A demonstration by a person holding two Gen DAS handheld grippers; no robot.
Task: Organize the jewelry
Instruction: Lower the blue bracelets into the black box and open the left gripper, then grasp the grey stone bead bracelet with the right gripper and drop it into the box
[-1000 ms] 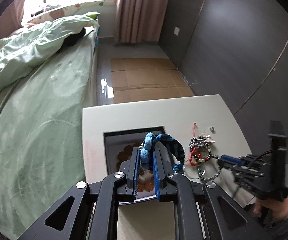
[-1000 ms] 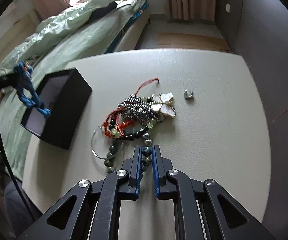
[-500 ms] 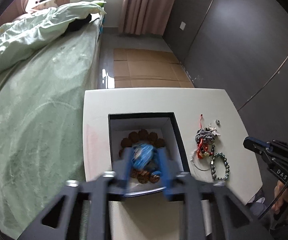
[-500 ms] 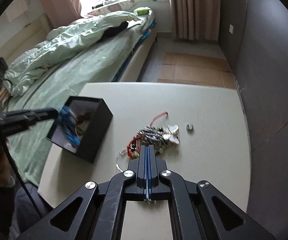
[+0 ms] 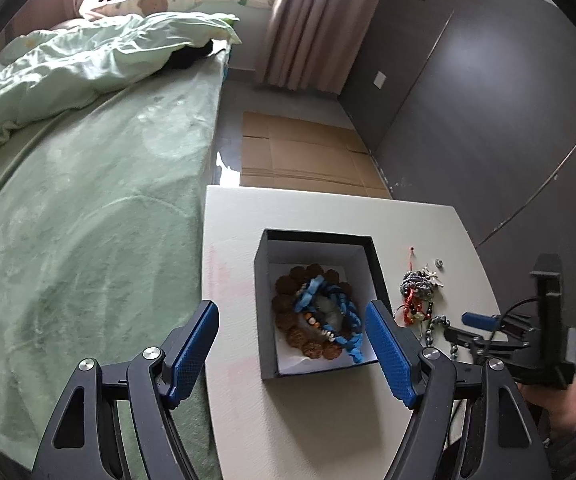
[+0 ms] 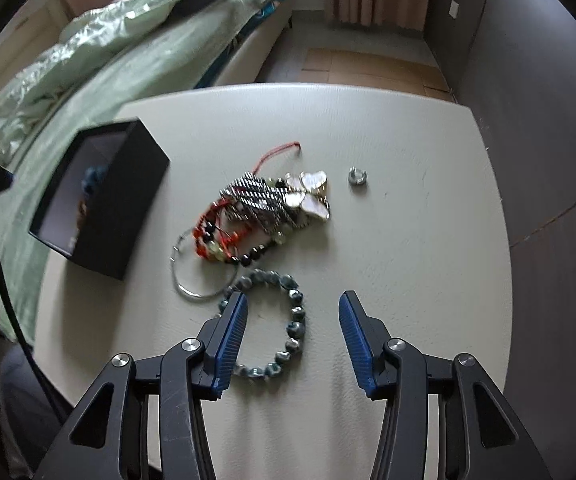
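My left gripper point(image 5: 290, 308) hovers over the open black box point(image 5: 264, 300), jaws opening and wide apart, nothing between the pads. A blue braided bracelet point(image 5: 344, 316) lies in the box on top of a brown bead bracelet point(image 5: 288, 280). My right gripper point(image 6: 293, 299) points down at the table, jaws opening. A grey-green bead bracelet point(image 6: 297, 330) lies flat on the table between and below them, and the pads do not press it. Just beyond it sits the tangled jewelry pile point(image 6: 256, 208), with a thin metal hoop point(image 6: 192, 292) and a small ring point(image 6: 357, 177).
The cream table point(image 6: 408, 240) ends close behind the right gripper. A bed with a green cover point(image 5: 88, 220) runs along the table's left side. Flattened cardboard point(image 5: 300, 152) lies on the floor beyond. A dark wall stands to the right.
The left gripper opened and the blue braided bracelet dropped into the box. The right gripper, shut at the bead bracelet a second ago, now stands open over it; the bracelet lies clear of the pile.
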